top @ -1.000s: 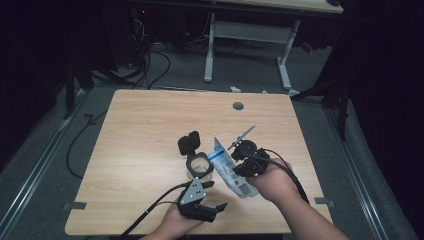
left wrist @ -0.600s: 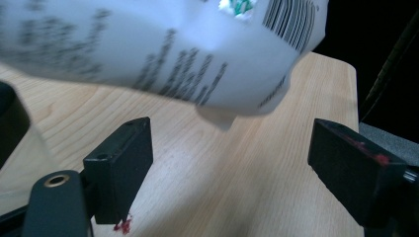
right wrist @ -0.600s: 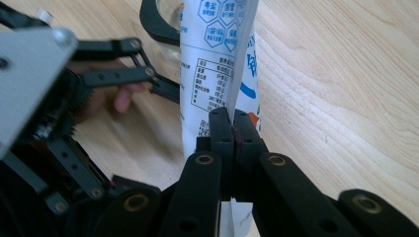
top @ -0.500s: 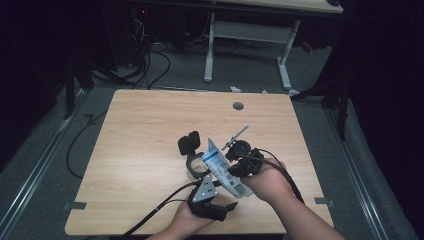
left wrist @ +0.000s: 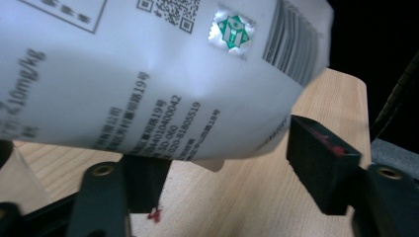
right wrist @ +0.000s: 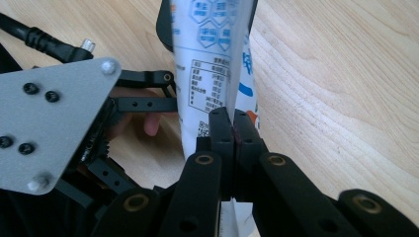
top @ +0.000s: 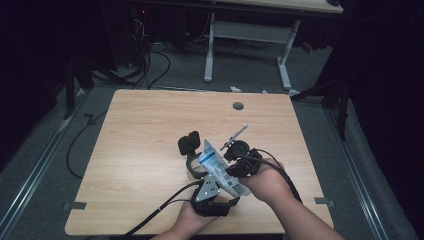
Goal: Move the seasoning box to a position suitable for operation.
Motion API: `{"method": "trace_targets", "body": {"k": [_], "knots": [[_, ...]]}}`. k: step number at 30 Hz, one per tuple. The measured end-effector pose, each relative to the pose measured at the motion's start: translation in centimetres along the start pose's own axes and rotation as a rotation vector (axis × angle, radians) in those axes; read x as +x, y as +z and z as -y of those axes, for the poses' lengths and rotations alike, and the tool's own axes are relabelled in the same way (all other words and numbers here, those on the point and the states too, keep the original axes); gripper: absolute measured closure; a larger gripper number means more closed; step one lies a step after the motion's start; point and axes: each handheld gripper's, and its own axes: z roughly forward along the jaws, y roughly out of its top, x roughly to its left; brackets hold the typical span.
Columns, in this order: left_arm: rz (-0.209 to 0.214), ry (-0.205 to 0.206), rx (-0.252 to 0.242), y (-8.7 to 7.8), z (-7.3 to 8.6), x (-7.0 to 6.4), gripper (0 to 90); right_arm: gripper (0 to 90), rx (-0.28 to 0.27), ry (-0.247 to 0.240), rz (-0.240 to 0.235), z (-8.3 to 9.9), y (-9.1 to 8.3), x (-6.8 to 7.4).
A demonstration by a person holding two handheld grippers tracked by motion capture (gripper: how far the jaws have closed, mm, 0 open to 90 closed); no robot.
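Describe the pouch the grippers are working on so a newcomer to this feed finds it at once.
Start at the light wooden table and go to its near edge, where two hands meet. Between them a flat white plastic pouch with blue print stands tilted, pinched by the right gripper, with the left gripper open around it. Everything around it is black gripper hardware; it alone is white, with a barcode and a green seal.

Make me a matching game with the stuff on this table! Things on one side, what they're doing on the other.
Things:
1. white printed plastic pouch
2. left gripper
3. right gripper
4. light wooden table

States:
A. jaws apart, pouch above them
B. jaws pinched on the pouch's edge
C. held up between both grippers
D. has a round hole near its far edge

Pairs: 1-C, 2-A, 3-B, 4-D
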Motion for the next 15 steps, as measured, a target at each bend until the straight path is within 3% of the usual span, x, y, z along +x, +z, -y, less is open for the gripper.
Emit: {"method": "trace_targets", "body": {"k": [15], "knots": [[-0.031, 0.044, 0.008, -0.95, 0.13, -0.12, 45.4, 90.0, 0.002, -0.012, -0.002, -0.29, 0.13, 0.23]]}}
